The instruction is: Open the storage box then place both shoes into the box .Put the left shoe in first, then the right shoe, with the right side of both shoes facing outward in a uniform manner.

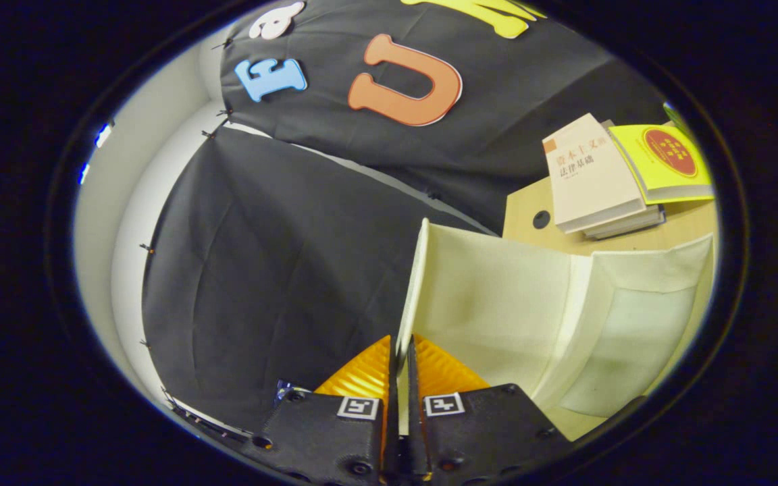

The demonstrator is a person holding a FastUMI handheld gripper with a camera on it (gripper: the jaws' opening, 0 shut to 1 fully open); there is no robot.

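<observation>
My gripper (pixel 399 361) is shut on the thin edge of the storage box's lid (pixel 490 297), a cream-white panel that runs away from the fingertips and stands swung up. Both fingers press on that edge, one on each side. Beyond the lid, the cream storage box (pixel 632 337) shows a pale inner wall and a lighter rectangular panel. The view is tilted, so the box and table lean to one side. The inside of the box is mostly hidden behind the lid.
A wooden table (pixel 524 202) with a round hole (pixel 541 219) carries the box. Behind the box lie stacked books, a beige one (pixel 591 175) and a yellow one (pixel 672 162). Black cloth walls (pixel 261 270) stand on the lid's other side.
</observation>
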